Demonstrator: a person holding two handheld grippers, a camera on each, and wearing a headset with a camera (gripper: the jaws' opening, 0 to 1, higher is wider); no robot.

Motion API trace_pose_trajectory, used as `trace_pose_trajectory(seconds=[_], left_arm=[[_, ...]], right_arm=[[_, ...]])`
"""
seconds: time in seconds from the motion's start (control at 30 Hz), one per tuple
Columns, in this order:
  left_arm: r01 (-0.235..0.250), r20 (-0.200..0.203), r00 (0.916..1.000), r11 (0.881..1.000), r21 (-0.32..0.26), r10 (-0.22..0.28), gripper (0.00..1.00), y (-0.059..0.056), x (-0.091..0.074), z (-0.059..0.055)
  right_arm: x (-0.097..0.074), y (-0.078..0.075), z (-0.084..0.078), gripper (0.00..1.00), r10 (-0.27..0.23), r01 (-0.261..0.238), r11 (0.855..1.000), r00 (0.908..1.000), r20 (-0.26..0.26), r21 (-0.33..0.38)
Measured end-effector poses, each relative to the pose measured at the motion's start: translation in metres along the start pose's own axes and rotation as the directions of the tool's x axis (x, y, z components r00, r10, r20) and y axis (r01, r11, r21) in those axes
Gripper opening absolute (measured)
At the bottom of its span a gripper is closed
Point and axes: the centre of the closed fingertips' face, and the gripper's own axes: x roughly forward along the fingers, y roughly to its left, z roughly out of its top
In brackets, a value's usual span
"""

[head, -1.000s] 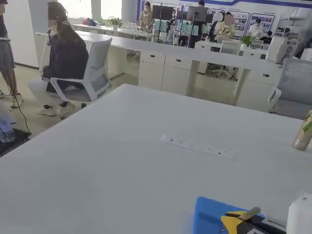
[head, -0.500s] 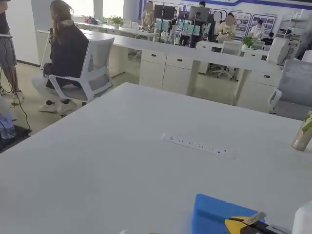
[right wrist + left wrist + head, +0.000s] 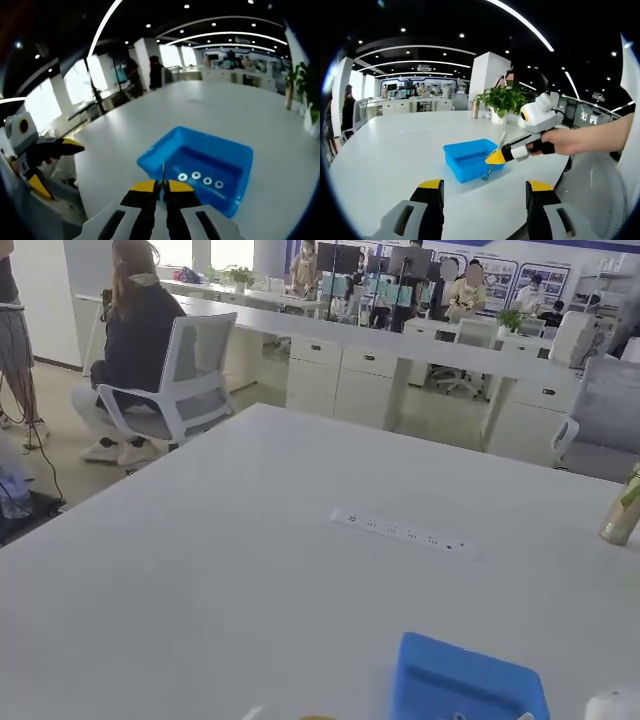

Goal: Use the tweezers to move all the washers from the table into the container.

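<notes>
The blue container (image 3: pixel 227 195) lies just ahead of my right gripper (image 3: pixel 160 186), with several washers (image 3: pixel 200 178) in a row on its floor. My right gripper is shut on the thin tweezers (image 3: pixel 162 174), whose tips point over the container's near wall. In the left gripper view a hand holds the right gripper (image 3: pixel 520 149) with the tweezers (image 3: pixel 492 162) slanting down at the container (image 3: pixel 467 159); whether the tips carry anything is too small to tell. My left gripper (image 3: pixel 486 187) is open and holds nothing, a short way from the container. The container (image 3: pixel 465 680) sits at the table's near edge.
A white power strip (image 3: pixel 405 533) lies mid-table and a bottle (image 3: pixel 622 508) stands at the right edge. A potted plant (image 3: pixel 502 100) stands behind the container. A person sits on a white chair (image 3: pixel 185 380) beyond the table's far left corner.
The head camera has tilted slightly. The yellow-tipped gripper that sat over the container's near right side has dropped below the bottom edge of the head view.
</notes>
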Motion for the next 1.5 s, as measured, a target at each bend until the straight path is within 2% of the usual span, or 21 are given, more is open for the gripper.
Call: trace_pose_trajectory(seconds=[0.1, 0.17, 0.23, 0.27, 0.3, 0.43, 0.57, 0.67, 0.73, 0.8, 0.9, 1.03, 1.13, 1.5], left_arm=[[-0.004, -0.005, 1.0, 1.0, 0.002, 0.004, 0.65, 0.001, 0.0, -0.001], [-0.004, -0.009, 0.9999, 1.0, 0.008, 0.004, 0.64, 0.001, 0.0, -0.002], [-0.004, -0.014, 0.9999, 1.0, 0.012, 0.004, 0.64, 0.001, 0.0, -0.002], [-0.005, -0.016, 0.9999, 1.0, 0.014, 0.006, 0.64, 0.001, 0.0, -0.003], [-0.006, -0.016, 0.9999, 1.0, 0.015, 0.006, 0.63, 0.001, 0.0, -0.003], [0.006, -0.022, 0.9997, 1.0, 0.014, -0.006, 0.63, -0.001, 0.0, -0.004], [0.009, -0.031, 0.9995, 1.0, 0.024, -0.008, 0.63, -0.001, 0.001, -0.005], [0.007, -0.033, 0.9994, 1.0, 0.022, -0.007, 0.63, -0.001, 0.001, -0.006], [0.007, -0.034, 0.9994, 1.0, 0.023, -0.007, 0.63, -0.001, 0.001, -0.006], [0.008, -0.035, 0.9993, 1.0, 0.024, -0.007, 0.63, -0.001, 0.001, -0.006], [0.002, -0.038, 0.9993, 1.0, 0.026, -0.001, 0.62, 0.0, 0.001, -0.007], [-0.001, -0.034, 0.9994, 1.0, 0.014, 0.001, 0.62, 0.001, 0.001, -0.007], [0.013, -0.044, 0.999, 1.0, 0.026, -0.012, 0.62, -0.001, 0.002, -0.008], [0.011, -0.044, 0.999, 1.0, 0.027, -0.01, 0.61, -0.001, 0.002, -0.008]], right_arm=[[0.004, -0.001, 0.002, 0.03, -0.012, 0.011, 0.999, 0.9998, -0.018, -0.04], [0.004, 0.003, 0.002, 0.03, -0.001, 0.0, 0.998, 0.9995, -0.03, -0.056], [0.003, 0.009, 0.001, 0.03, 0.013, -0.014, 0.998, 0.9997, -0.021, -0.056], [0.002, 0.013, -0.001, 0.03, 0.018, -0.019, 0.998, 0.9995, -0.028, -0.057], [0.003, 0.015, -0.008, 0.03, 0.018, -0.021, 0.997, 0.9983, -0.056, -0.067], [0.005, 0.011, -0.018, 0.03, 0.009, -0.015, 0.998, 0.9953, -0.097, -0.066], [0.011, -0.002, -0.009, 0.03, 0.01, -0.015, 0.998, 0.9953, -0.096, -0.055], [0.02, -0.014, 0.003, 0.03, -0.009, 0.002, 0.996, 0.9959, -0.09, -0.084], [0.027, -0.022, 0.01, 0.03, -0.027, 0.02, 0.997, 0.9952, -0.094, -0.075], [0.029, -0.027, 0.018, 0.03, -0.045, 0.041, 0.998, 0.9961, -0.076, -0.041], [0.025, -0.018, 0.021, 0.03, -0.021, 0.02, 1.0, 0.9978, -0.063, -0.02], [0.021, -0.006, 0.001, 0.03, -0.004, -0.001, 0.999, 0.9923, -0.124, -0.042], [0.018, -0.005, -0.008, 0.03, -0.002, -0.004, 0.999, 0.991, -0.134, -0.045], [0.018, -0.002, -0.008, 0.03, 0.004, -0.013, 0.998, 0.9901, -0.14, -0.066]])
